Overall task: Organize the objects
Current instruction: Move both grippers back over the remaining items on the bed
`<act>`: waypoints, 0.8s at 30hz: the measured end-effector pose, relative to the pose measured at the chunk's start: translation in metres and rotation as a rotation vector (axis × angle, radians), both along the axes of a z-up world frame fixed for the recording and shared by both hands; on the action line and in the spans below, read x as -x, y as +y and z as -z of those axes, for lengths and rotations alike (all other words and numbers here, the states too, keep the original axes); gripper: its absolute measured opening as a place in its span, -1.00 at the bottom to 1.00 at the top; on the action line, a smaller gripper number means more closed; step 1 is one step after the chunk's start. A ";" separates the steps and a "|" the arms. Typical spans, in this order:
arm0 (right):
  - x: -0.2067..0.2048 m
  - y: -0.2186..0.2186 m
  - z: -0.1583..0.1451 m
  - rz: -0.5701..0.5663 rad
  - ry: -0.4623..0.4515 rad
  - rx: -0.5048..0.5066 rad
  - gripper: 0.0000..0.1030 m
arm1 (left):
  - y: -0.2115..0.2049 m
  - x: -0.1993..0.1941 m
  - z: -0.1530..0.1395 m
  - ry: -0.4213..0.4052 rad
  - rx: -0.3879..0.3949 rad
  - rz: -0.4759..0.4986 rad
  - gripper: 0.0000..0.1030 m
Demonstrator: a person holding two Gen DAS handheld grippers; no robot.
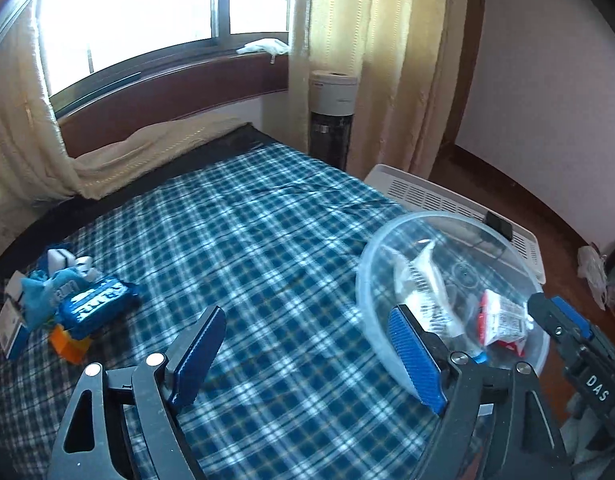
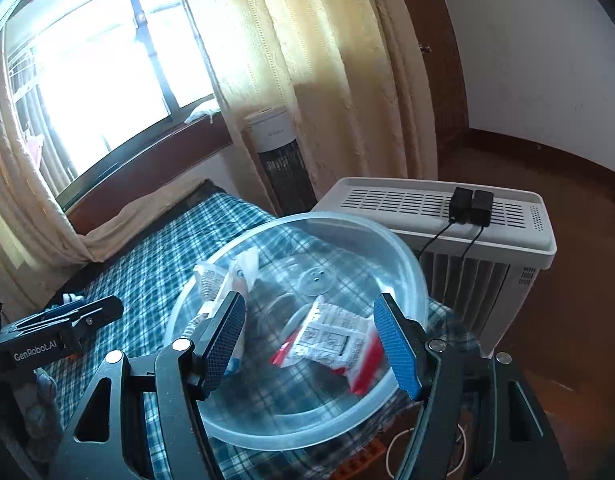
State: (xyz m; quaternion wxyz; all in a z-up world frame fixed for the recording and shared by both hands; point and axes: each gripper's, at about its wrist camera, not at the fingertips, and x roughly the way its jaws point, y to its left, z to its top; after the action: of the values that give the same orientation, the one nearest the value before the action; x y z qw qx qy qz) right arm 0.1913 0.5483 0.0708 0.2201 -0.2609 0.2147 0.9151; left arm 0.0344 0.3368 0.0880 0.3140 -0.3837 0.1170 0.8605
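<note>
Clear plastic bowl [image 2: 307, 420] on bed [image 1: 247, 220] edge, holding white packet [image 1: 421, 280] and red-white packet [image 2: 331, 344]; likely light, thin, slippery, so grip the rim. Snack pile [image 1: 67, 304] far left, soft wrappers. Left gripper [image 1: 311, 356] and right gripper [image 2: 311, 344] fingers apart, holding nothing. Readable: "GenRobot.AI", "DAS".

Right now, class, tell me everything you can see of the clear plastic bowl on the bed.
The clear plastic bowl is round, wide and see-through, with a thick rim. It sits on the blue plaid bedcover near the edge beside a white heater. Inside lie a red-and-white packet and a whitish wrapper. The open right gripper hovers over it.
</note>
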 end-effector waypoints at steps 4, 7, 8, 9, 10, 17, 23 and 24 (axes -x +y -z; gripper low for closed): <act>0.009 -0.013 -0.003 -0.031 0.005 -0.006 0.32 | -0.021 0.009 0.000 0.011 0.004 -0.050 0.71; 0.016 -0.024 -0.005 -0.060 0.006 -0.011 0.32 | -0.038 0.018 0.000 0.011 0.001 -0.090 0.71; 0.019 -0.027 -0.006 -0.070 0.007 -0.011 0.32 | -0.043 0.021 0.000 0.011 0.001 -0.099 0.71; 0.022 -0.032 -0.007 -0.083 0.008 -0.011 0.32 | -0.049 0.024 0.000 0.011 0.001 -0.109 0.71; 0.024 -0.035 -0.008 -0.093 0.009 -0.011 0.32 | -0.056 0.027 0.000 0.011 0.001 -0.124 0.71; 0.041 -0.064 -0.012 -0.162 0.011 -0.007 0.32 | -0.100 0.049 -0.011 0.061 0.005 -0.207 0.71; 0.054 -0.086 -0.015 -0.202 0.011 0.003 0.32 | -0.144 0.075 -0.039 0.165 0.005 -0.284 0.71; 0.055 -0.088 -0.015 -0.208 0.011 0.004 0.32 | -0.153 0.080 -0.043 0.171 0.000 -0.302 0.71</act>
State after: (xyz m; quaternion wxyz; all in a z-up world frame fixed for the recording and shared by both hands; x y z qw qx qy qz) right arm 0.1364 0.4604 0.0858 0.1223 -0.2770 0.1898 0.9340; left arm -0.0459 0.1837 0.1312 0.1701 -0.3224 0.0843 0.9274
